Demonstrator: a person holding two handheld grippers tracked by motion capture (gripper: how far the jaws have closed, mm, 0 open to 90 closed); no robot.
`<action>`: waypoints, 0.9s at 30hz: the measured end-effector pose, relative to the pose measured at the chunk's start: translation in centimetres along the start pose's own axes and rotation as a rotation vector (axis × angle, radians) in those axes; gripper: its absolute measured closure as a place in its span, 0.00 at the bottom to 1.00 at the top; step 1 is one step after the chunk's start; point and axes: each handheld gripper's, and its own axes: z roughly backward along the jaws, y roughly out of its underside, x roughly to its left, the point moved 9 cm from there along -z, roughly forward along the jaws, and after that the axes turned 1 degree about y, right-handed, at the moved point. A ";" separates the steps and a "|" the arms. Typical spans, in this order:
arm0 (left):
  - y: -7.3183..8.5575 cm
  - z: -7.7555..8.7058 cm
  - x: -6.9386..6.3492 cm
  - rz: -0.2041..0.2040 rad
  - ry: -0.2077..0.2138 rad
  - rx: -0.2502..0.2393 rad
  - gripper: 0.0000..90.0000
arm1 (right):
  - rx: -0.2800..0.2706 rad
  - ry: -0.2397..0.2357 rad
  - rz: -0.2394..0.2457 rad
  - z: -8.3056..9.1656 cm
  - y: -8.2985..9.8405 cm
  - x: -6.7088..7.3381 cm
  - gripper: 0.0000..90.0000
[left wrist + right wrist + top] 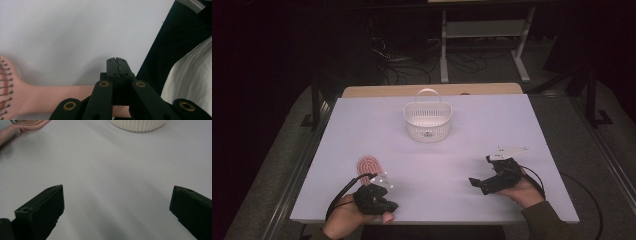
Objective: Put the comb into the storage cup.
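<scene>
1. Your left gripper (374,192) sits in the lower left of the high view, with its fingers (117,65) pressed fully together. In the left gripper view the pink handle passes under the linkage behind them, so I judge that they are clenched on nothing and that the handle is not grasped.
2. The pink hairbrush (368,170) lies flat on the worktop (472,125), just above your left gripper in the high view. Its oval head points to the top of the frame and its handle points down toward your hand, probably so that the handle is easy to reach.
3. The brush head is light pink, with rows of thin dark bristles standing up; you see them at the left edge of the left gripper view (5,85).
4. Your right gripper (484,182) rests in the lower right of the high view, well apart from the brush. Its fingers (41,207) are released and spread wide over bare worktop, so it seems to wait.
5. The white basket (428,120) stands upright in the upper middle of the high view, far from both grippers. It looks like the likely place for the brush.
</scene>
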 end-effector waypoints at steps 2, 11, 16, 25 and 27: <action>0.2 0.1 0.1 0.005 -0.009 0.003 1.00 | 0.000 0.001 -0.001 0.0 0.0 0.0 0.00; 1.0 1.1 1.3 0.043 -0.057 -0.014 1.00 | -0.002 -0.009 0.002 -0.3 -0.3 -0.1 0.00; 1.8 1.9 2.4 0.084 -0.085 -0.026 1.00 | -0.001 -0.016 0.006 -0.6 -0.5 -0.1 0.00; 2.9 2.9 3.9 0.123 -0.132 -0.025 1.00 | 0.000 -0.030 0.015 -1.1 -0.9 0.0 0.00; 3.1 3.0 4.2 0.125 -0.141 -0.022 1.00 | -0.001 -0.032 0.018 -1.2 -1.0 0.0 0.00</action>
